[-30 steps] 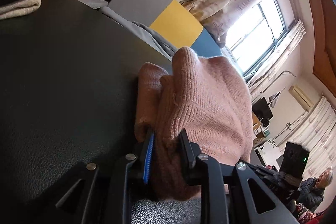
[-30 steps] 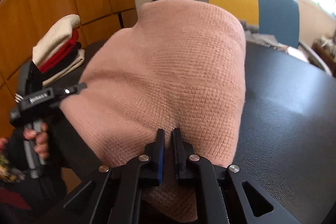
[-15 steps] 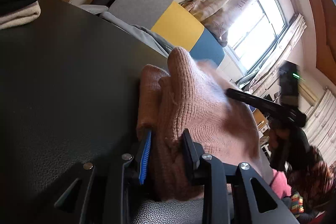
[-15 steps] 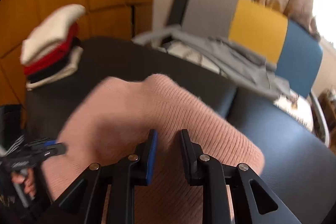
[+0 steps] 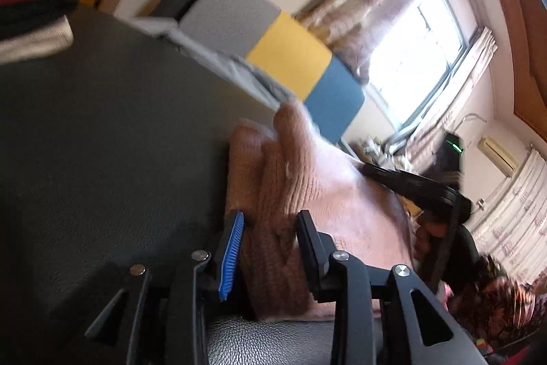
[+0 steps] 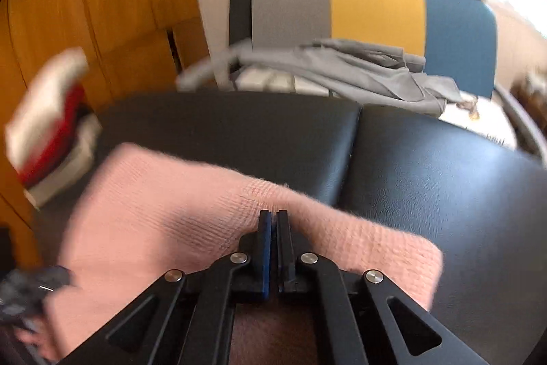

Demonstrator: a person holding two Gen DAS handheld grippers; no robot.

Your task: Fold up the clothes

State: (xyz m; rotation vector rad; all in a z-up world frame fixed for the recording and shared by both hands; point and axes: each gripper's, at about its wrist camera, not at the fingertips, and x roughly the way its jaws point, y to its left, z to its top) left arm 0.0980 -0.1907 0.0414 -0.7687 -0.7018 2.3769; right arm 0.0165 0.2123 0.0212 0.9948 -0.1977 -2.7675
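The sweater [image 5: 307, 180], pink knit, lies bunched on the black surface [image 5: 102, 132] in the lower middle of both views. The left claw [image 5: 270, 248] grasps a thick wad of it: knit fills the gap between the blue pad and the black one, and both press into it. The right claw [image 6: 273, 242] is clenched, its pads all but touching at the near edge of the sweater; whether any knit is pinched between them cannot be told. In the left view the right claw shows as a dark bar lying over the sweater at centre right.

The step in hand looks like a fold part-way through: the garment is gathered into a lump, not yet a flat packet. A stack [image 6: 48, 125] of folded clothes sits at the left edge of the right view, and a grey garment [image 6: 359, 70] waits on the chair [image 6: 376, 2] behind.

Next, the sweater likely needs laying flat and squaring, then carrying to the stack. The left claw must keep its hold on the thick wad, and the loose knit may sag or unroll.
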